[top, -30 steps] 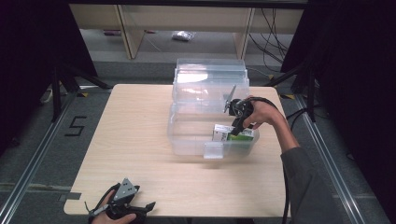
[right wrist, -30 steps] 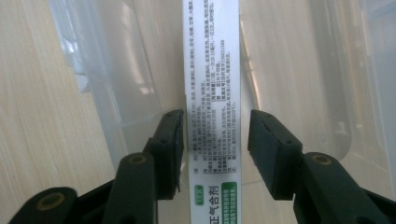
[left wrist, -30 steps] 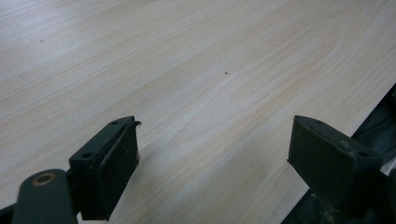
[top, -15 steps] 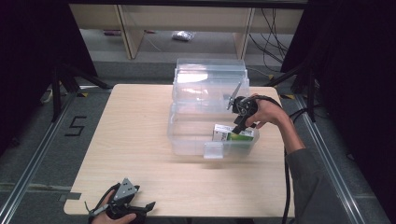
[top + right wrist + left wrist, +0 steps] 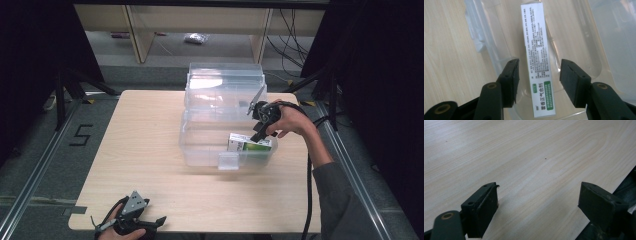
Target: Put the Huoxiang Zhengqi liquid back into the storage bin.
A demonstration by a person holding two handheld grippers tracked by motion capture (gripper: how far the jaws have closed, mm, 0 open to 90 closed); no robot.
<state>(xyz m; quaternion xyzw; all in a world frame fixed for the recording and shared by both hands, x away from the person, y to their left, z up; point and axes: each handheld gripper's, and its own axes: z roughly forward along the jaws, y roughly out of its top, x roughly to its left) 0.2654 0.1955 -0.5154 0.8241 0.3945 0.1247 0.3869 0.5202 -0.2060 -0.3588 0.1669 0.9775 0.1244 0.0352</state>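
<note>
The right gripper (image 5: 258,131) hangs over the near right corner of the clear bin (image 5: 210,150), held in the person's right hand (image 5: 290,121). In the right gripper view its jaws have just been opening: they stand apart on either side of the box (image 5: 539,57), with a gap showing between each pad and the box's sides, so the box is released. The box, white with a green end and printed text, lies on its narrow side on the bin's floor, close to the front wall and the right corner. In the high view it sits behind the bin's small front latch (image 5: 228,161).

The left gripper (image 5: 150,225) rests at the near left edge of the desk (image 5: 140,150), well apart from the bin, in the left hand (image 5: 122,232). Its jaws are spread wide with only bare wood between them, holding nothing.

The bin's lid (image 5: 225,87) stands open at the back, tilted up behind the bin. The bin's walls ring the box on all sides, the right wall just beside the right gripper
</note>
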